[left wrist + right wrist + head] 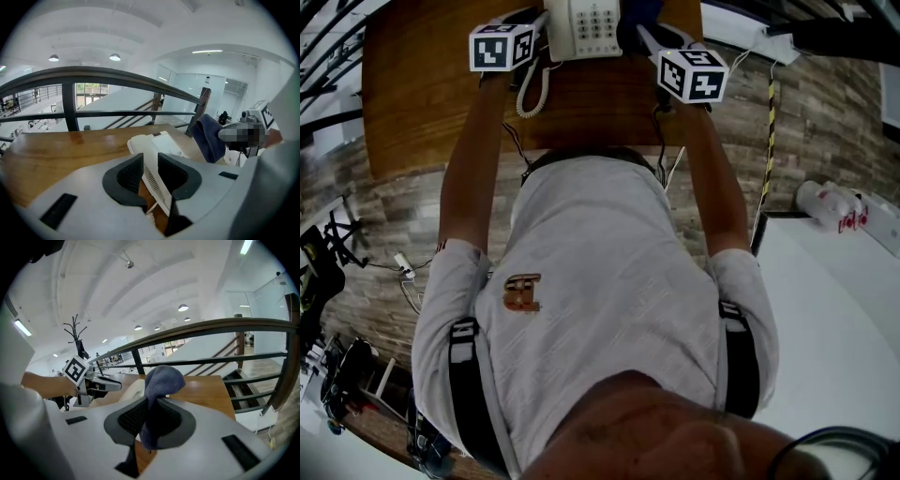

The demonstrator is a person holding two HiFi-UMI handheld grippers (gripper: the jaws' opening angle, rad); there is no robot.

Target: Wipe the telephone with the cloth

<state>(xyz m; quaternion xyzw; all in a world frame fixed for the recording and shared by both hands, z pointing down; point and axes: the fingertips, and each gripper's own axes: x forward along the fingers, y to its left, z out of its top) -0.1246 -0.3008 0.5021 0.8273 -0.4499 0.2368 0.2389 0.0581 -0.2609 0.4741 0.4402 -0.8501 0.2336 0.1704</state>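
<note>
Approach step: right tool [151,417] clamps the cloth [161,378]; left tool [150,171], slightly parted, empty, flanks the telephone [592,26] at twelve o'clock. Next, probably, lower the cloth onto it.

No readable text in view.
The phone [583,26] keypad is too small to read; the shirt [609,281] carries an orange emblem [522,292] with no clear letters; the marker cubes [501,47] [692,75] show only black-and-white squares; red print on the bottle [830,203] is blurred.
</note>
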